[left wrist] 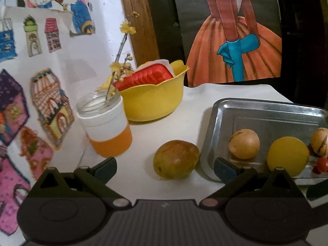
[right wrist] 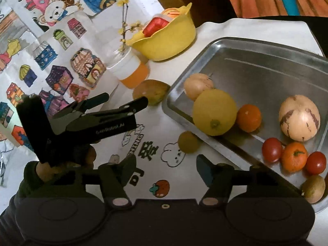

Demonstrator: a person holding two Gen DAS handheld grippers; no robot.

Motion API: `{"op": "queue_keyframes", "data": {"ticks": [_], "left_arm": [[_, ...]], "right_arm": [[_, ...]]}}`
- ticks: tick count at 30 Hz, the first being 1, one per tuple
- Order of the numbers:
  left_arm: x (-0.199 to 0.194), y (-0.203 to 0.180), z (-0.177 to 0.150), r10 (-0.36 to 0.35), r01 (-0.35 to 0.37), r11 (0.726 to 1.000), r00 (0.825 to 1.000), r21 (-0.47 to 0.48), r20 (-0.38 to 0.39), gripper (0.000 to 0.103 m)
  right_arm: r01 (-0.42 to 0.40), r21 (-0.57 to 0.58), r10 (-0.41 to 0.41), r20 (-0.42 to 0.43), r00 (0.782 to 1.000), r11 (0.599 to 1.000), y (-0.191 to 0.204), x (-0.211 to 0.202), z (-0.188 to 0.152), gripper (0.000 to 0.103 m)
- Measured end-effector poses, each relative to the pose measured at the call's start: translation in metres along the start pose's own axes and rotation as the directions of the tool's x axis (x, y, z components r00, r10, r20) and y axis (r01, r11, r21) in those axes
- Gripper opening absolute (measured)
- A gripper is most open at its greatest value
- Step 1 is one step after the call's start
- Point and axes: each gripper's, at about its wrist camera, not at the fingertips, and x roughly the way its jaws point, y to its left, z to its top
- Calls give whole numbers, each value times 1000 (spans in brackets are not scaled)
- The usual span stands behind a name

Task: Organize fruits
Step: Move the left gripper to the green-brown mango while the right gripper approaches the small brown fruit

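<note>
The white tabletop [right wrist: 151,135], printed with cartoon clouds and a strawberry, fills most of both views, with coloured drawings of houses and a teddy bear along its left side. A metal tray [right wrist: 256,65] takes up the right half of the right wrist frame and the lower right of the left wrist frame [left wrist: 221,110]. A yellow bowl [left wrist: 153,100] holding a red pack sits at upper centre, and just beside it, to its left, stands a glass jar [left wrist: 104,127] with a white and orange band and a sprig of yellow flowers.

The left gripper [left wrist: 165,169] has its jaws spread wide with nothing between them; in the right wrist view it shows at mid left [right wrist: 127,100], held in a hand [right wrist: 61,164]. A brownish-green mango [left wrist: 176,158] lies on the tabletop ahead of it, between the jar and the tray's left edge. The right gripper [right wrist: 166,169] is also spread wide and empty, with a small green fruit [right wrist: 187,142] on the tabletop ahead, just outside the tray's near rim.

Inside the tray lie a large yellow lemon [right wrist: 214,114], two pale striped melons [right wrist: 299,117], two small oranges [right wrist: 249,117], two red tomatoes [right wrist: 271,149] and a brownish fruit [right wrist: 313,188] at the lower right corner.
</note>
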Motion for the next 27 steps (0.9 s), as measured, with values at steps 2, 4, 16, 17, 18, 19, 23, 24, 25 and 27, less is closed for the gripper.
{"op": "queue_keyframes", "data": {"ticks": [2, 4, 16, 17, 18, 19, 23, 24, 25, 27], "left_arm": [[6, 0, 0, -4, 4, 1000, 1000, -5, 4, 103], [11, 1, 0, -10, 10, 1000, 1000, -15, 3, 102], [34, 1, 4, -23, 21, 997, 999, -78, -27, 89], [36, 1, 4, -26, 23, 996, 999, -81, -28, 88], [37, 0, 4, -30, 28, 996, 999, -83, -30, 86], [38, 0, 3, -34, 31, 996, 999, -84, -33, 85], [44, 2, 2, -51, 45, 993, 997, -107, -52, 69], [45, 3, 1, -64, 58, 991, 997, -118, -53, 65], [46, 4, 1, -67, 60, 990, 996, -131, -51, 65], [46, 6, 0, -71, 63, 987, 996, -150, -50, 65]], "right_arm": [[-5, -7, 5, 6, 1000, 1000, 0, 3, -2, 61], [-11, -8, 11, 11, 1000, 1000, 0, 5, -3, 60], [32, 10, -32, 22, 999, 999, -5, 22, -3, 46], [39, 10, -40, 27, 999, 999, -5, 23, -3, 46], [44, 10, -45, 30, 999, 999, -5, 24, -2, 46], [48, 11, -49, 33, 998, 999, -5, 24, -2, 46], [64, 12, -64, 44, 997, 998, -5, 26, 0, 43], [66, 11, -66, 46, 997, 998, -5, 26, 0, 42], [70, 9, -70, 48, 996, 998, -5, 26, 0, 42], [77, 4, -77, 51, 996, 997, -5, 27, 1, 41]]}}
